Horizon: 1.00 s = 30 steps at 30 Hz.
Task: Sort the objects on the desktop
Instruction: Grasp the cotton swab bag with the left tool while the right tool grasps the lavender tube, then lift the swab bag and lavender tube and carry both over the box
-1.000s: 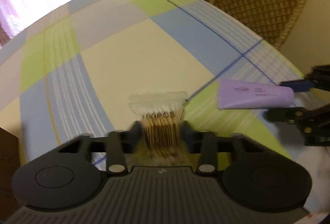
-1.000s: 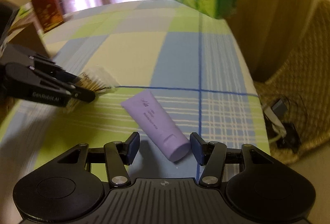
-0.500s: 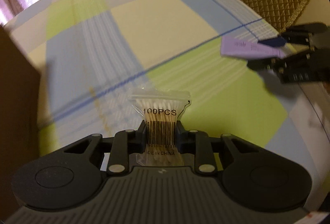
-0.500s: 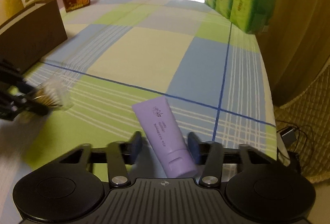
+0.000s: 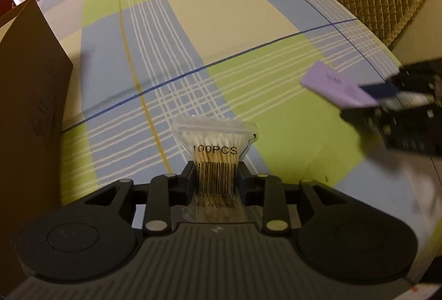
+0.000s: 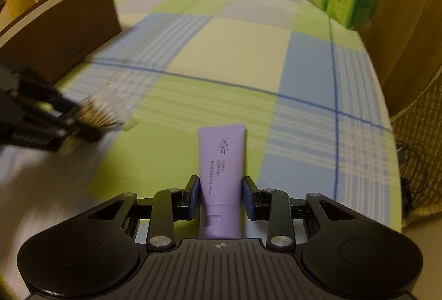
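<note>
Partly hidden, swab bag (image 5: pixel 215 162) bottom sits behind left tool (image 5: pixel 215 179)

A clear bag of cotton swabs (image 5: pixel 215 153), printed "100PCS", is sitting pinched between the left fingers (image 5: pixel 188 179); a lilac tube (image 6: pixel 221 162) is standing clamped between the right fingers (image 6: pixel 192 196), cap rearward.

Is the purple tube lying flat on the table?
No, the purple tube is clamped between the right gripper fingers, sticking out above the checked tablecloth.
</note>
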Available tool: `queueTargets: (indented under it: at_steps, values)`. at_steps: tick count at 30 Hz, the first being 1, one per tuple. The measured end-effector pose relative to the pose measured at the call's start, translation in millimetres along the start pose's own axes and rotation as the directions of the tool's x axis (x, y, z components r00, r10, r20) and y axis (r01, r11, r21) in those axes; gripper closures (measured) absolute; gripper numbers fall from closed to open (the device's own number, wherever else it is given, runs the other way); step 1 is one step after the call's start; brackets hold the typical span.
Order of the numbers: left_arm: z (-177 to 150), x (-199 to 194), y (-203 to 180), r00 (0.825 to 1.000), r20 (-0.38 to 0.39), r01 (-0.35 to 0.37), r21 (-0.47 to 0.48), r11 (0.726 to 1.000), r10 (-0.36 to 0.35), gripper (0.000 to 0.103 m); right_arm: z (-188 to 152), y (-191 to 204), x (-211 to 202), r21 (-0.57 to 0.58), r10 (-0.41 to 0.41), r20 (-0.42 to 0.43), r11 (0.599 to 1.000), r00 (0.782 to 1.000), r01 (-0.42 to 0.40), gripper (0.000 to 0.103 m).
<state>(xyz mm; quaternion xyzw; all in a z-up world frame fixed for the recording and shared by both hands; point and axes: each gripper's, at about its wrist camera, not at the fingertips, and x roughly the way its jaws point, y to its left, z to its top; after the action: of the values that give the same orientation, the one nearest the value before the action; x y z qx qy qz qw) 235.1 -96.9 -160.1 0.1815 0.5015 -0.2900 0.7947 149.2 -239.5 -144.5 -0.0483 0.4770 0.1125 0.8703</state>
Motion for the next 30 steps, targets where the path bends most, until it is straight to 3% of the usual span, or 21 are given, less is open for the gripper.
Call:
queueTargets:
  at_steps: [17, 30]
  values:
    - [-40, -32, -6, 0.998, -0.019, 0.066, -0.049, 0.997, -0.067, 0.084, -21, 42, -34, 0.095, 0.16, -0.072, 0.984, 0.984, -0.153, 0.074]
    - [-56, -112, 11, 0.993, 0.109, 0.062, -0.096, 0.993, -0.052, 0.085, 8, 78, -78, 0.026, 0.193, 0.008, 0.981, 0.981, -0.193, 0.074]
